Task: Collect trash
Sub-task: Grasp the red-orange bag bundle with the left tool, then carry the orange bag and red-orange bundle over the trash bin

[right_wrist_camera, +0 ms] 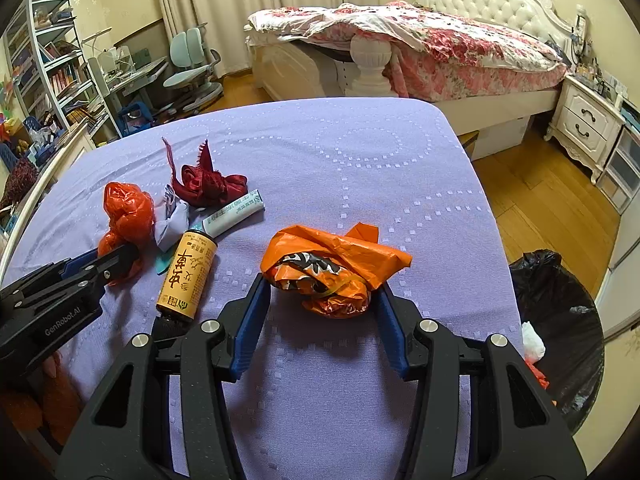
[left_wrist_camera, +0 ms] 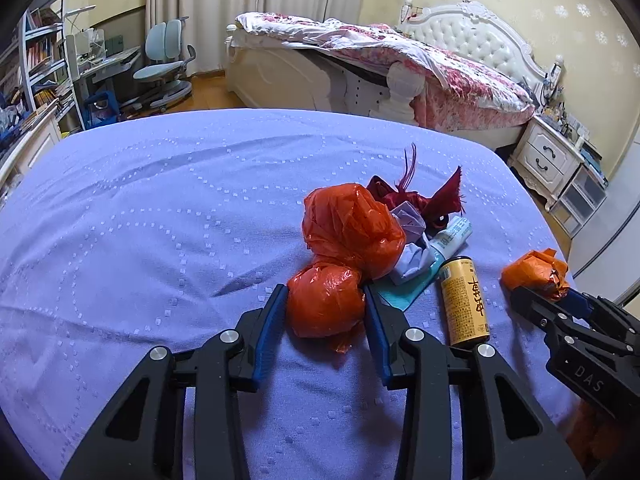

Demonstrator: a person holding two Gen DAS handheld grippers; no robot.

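Closing both claws squarely on the soft middles seems best, since thin crinkled plastic slips; the left gripper (left_wrist_camera: 325,304) stands spread around a red bag (left_wrist_camera: 326,305) at lower centre, pads touching its sides. The right gripper (right_wrist_camera: 324,304) is spread around an orange bag (right_wrist_camera: 332,270) at centre frame, not yet clenched; the bin (right_wrist_camera: 560,320) waits lower right, beside the purple cloth (right_wrist_camera: 320,160).

I count three orange plastic wads (left_wrist_camera: 352,228) (left_wrist_camera: 326,304) (right_wrist_camera: 332,270), one yellow can (right_wrist_camera: 188,276), one white tube (right_wrist_camera: 234,214). One red cloth (right_wrist_camera: 208,182), one lilac paper wad (right_wrist_camera: 172,222), one black-lined bin (right_wrist_camera: 560,320).
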